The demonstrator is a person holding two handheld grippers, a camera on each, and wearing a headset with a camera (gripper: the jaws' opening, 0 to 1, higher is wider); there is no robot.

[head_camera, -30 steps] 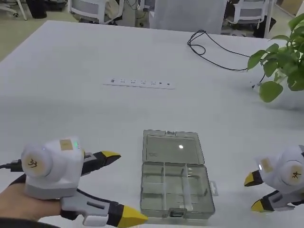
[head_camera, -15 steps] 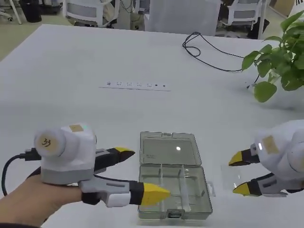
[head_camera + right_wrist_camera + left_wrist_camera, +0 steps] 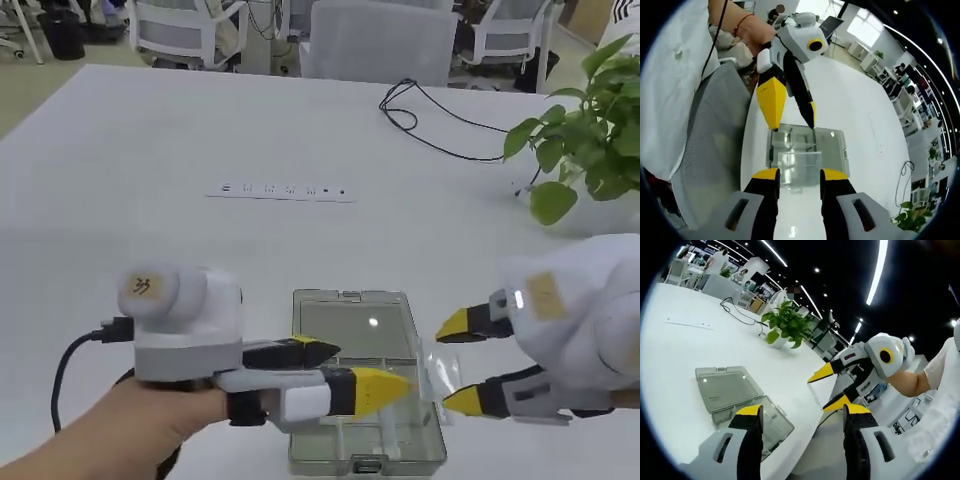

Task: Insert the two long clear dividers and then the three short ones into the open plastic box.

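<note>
Right hand-held gripper [image 3: 450, 366]: jaws part-open, nothing clamped. In its own view a clear divider [image 3: 799, 167] lies flat between the two yellow tips; cannot tell whether either jaw touches it.

Left hand-held gripper [image 3: 372, 367]: jaws wide, empty, hovering over the base of the plastic box [image 3: 410, 458], tips pointing toward the right one.

Change over the last second: both have come inward from the far edges of the head view. The left one has moved from beside the box to over it. The right one has closed in on the clear piece lying on the desk [image 3: 150, 150] just right of the box. The headset has shifted as well, so part of that drift is camera. The box itself sits as before, lid [image 3: 350, 318] laid open flat behind the base.

My reading: a pick-up of one more divider is about to start, with the left side positioned to steady the box or help the placement. Insertion is not finished.

Hard to make out:
- the box base is largely covered by the left jaws in the head view, so seated dividers cannot be counted
- clear on clear: the divider's edges barely show against box and desk, so long or short is uncertain
- the near edge of the box runs close to the frame's bottom
</note>
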